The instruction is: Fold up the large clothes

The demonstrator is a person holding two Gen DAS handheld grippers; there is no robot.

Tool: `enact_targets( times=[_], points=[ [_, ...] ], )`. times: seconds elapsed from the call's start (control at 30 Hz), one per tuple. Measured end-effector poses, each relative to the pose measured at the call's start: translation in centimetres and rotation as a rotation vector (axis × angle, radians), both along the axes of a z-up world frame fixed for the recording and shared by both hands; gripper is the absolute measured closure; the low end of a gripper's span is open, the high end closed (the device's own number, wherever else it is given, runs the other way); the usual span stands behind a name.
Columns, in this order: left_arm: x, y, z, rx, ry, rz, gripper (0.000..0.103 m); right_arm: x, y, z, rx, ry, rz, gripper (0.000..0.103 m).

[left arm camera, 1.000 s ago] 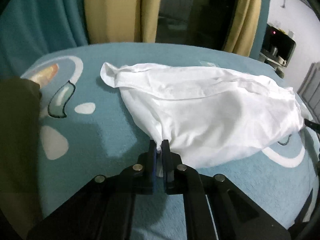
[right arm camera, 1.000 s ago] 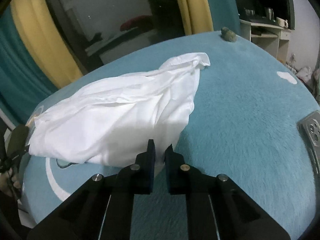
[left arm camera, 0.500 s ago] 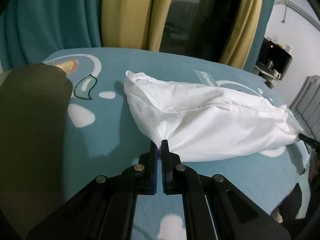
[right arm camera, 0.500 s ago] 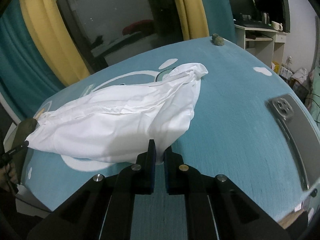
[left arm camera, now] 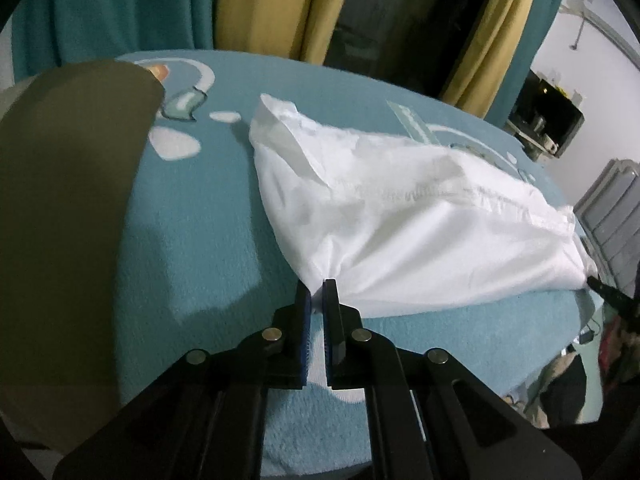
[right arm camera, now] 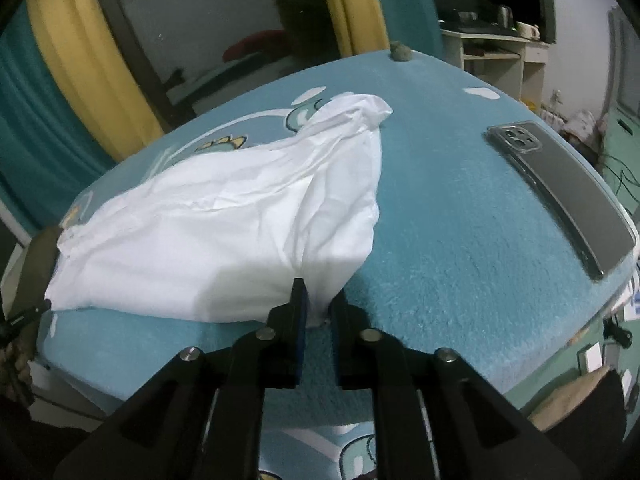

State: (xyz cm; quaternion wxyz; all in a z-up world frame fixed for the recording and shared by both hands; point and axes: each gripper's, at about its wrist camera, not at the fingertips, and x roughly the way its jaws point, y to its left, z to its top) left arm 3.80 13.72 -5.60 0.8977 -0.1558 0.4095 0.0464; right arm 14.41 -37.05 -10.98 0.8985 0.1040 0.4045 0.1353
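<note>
A large white garment lies stretched across the teal patterned bed cover; it also shows in the right wrist view. My left gripper is shut on one near corner of the garment. My right gripper is shut on the other near corner, with cloth bunched between its fingers. The right gripper's tip shows at the far right of the left wrist view. The garment's far edge rests on the cover.
A phone in a clear case lies on the cover to the right. A small grey lump sits at the far edge. An olive sleeve fills the left of the left wrist view. Yellow and teal curtains hang behind.
Both grippers have pulled back toward the near edge of the bed with the garment's corners held. The garment has slid with them, and the phone has come into fuller view.
</note>
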Motion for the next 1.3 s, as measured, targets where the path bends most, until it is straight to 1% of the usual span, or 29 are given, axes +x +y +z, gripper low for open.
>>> enact_targets(
  times=[0.03, 0.1, 0.17, 0.2, 0.23, 0.3, 0.33, 0.4, 0.47, 0.53, 0.57, 0.67, 0.73, 0.83, 0.87, 0.97, 1.03, 1.07, 1.13, 1.2, 1.3],
  points=[
    [0.1, 0.1, 0.5, 0.006, -0.009, 0.005, 0.095, 0.1, -0.2, 0.2, -0.006, 0.003, -0.016, 0.084],
    [0.4, 0.1, 1.6, 0.038, -0.039, 0.021, 0.093, 0.1, -0.7, 1.0, -0.030, -0.005, -0.069, 0.061],
    [0.7, -0.2, 3.0, 0.080, -0.085, 0.037, 0.091, 0.0, -1.7, 2.4, -0.019, -0.050, -0.123, 0.049],
    [0.8, -0.3, 3.5, 0.087, -0.106, 0.037, 0.086, 0.0, -2.0, 2.9, -0.008, -0.067, -0.139, 0.045],
    [1.0, -0.6, 4.1, 0.091, -0.130, 0.035, 0.074, 0.0, -2.2, 3.5, 0.004, -0.084, -0.152, 0.045],
    [1.5, -1.3, 4.8, 0.089, -0.163, 0.016, 0.061, 0.4, -1.7, 4.4, 0.025, -0.111, -0.137, 0.042],
    [2.0, -1.9, 5.0, 0.087, -0.170, -0.005, 0.060, 0.7, -1.1, 4.7, 0.029, -0.117, -0.112, 0.042],
    [3.3, -3.2, 4.9, 0.077, -0.159, -0.065, 0.060, 1.6, 0.7, 4.6, 0.028, -0.116, -0.041, 0.042],
    [4.4, -4.4, 4.2, 0.051, -0.140, -0.117, 0.060, 2.6, 2.7, 3.9, 0.029, -0.088, 0.027, 0.042],
    [5.7, -5.7, 3.1, 0.015, -0.097, -0.177, 0.060, 3.6, 4.7, 3.1, 0.035, -0.055, 0.087, 0.042],
    [6.6, -6.5, 2.4, 0.002, -0.060, -0.211, 0.060, 3.9, 5.7, 2.8, 0.038, -0.042, 0.120, 0.042],
    [8.4, -8.0, 0.5, 0.003, 0.035, -0.267, 0.060, 4.8, 8.3, 1.8, 0.049, -0.018, 0.199, 0.042],
    [9.5, -8.4, -0.1, -0.005, 0.062, -0.283, 0.060, 5.3, 9.2, 1.5, 0.058, -0.005, 0.227, 0.042],
    [10.7, -8.1, -0.2, -0.074, 0.070, -0.286, 0.060, 6.1, 10.5, 1.4, 0.032, 0.014, 0.262, 0.042],
    [11.2, -8.0, -0.1, -0.075, 0.070, -0.283, 0.060, 6.5, 10.8, 1.4, 0.022, 0.019, 0.269, 0.042],
    [12.5, -8.1, 0.0, -0.032, 0.070, -0.270, 0.060, 8.1, 11.6, 1.4, -0.007, 0.030, 0.281, 0.041],
    [13.5, -8.5, 0.3, 0.002, 0.061, -0.268, 0.056, 8.8, 11.7, 1.7, -0.012, 0.028, 0.284, 0.041],
    [14.1, -8.5, 0.4, 0.008, 0.053, -0.271, 0.055, 9.3, 11.7, 1.8, -0.013, 0.028, 0.285, 0.041],
    [15.3, -8.4, 0.6, 0.007, 0.049, -0.273, 0.055, 10.5, 11.8, 1.7, -0.002, 0.043, 0.278, 0.040],
    [16.4, -8.2, 1.0, -0.004, 0.043, -0.277, 0.055, 11.8, 12.1, 1.8, 0.030, 0.062, 0.272, 0.040],
    [18.1, -8.0, 1.2, -0.020, 0.031, -0.285, 0.055, 13.4, 12.5, 1.9, 0.056, 0.062, 0.283, 0.040]
  ],
)
